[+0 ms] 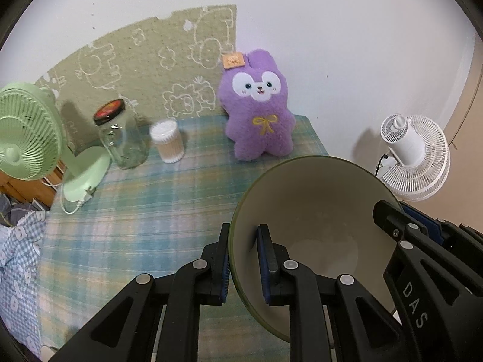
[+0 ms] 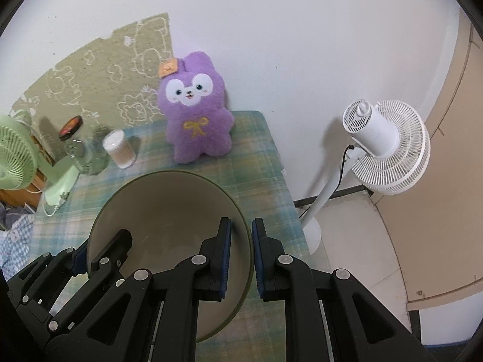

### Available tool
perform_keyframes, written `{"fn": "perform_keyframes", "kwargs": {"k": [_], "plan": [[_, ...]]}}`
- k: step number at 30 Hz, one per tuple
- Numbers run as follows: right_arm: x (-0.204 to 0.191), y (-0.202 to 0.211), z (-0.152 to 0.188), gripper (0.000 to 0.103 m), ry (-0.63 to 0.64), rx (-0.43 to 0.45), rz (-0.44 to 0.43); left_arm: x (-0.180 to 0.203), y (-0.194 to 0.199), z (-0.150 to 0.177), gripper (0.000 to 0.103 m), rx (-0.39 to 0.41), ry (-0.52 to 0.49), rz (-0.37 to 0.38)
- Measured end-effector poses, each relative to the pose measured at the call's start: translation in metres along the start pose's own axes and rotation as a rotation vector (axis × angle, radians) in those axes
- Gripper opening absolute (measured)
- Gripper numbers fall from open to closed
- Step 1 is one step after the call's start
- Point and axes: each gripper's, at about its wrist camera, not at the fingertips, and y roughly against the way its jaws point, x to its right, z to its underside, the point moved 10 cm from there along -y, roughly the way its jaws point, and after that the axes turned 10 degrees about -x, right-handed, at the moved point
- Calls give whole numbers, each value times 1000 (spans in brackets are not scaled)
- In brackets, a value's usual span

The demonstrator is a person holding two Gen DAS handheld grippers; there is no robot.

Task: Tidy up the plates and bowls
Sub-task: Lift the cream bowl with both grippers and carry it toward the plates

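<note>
Now bowl [image 1: 317, 205] rim clamped between both grippers' jaws, opposite sides

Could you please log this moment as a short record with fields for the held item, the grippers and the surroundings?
held item: bowl, olive outside, pale inside, empty
left gripper: shut on the bowl's left rim
right gripper: shut on the bowl's right rim
bowl position: above the plaid tablecloth, tilted
on table: purple plush toy, glass jar, cotton swab tub, green fan
beside table: white fan
</note>
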Motion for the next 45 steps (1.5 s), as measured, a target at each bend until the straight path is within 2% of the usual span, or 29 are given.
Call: {"fn": "perform_keyframes", "kwargs": {"k": [10,20,33,45], "plan": [[-39,46,30,17,6,36,7,-39,42,30,13,31,3,6],[-91,78,75,17,6,44,2,-89,72,70,14,40,-5,1],[-161,96,130,17,24,41,-8,-162,91,124,14,40,11,-9],[-214,89,177,17,53,-5,-23,-215,87,170,14,6,23,-39]]}}
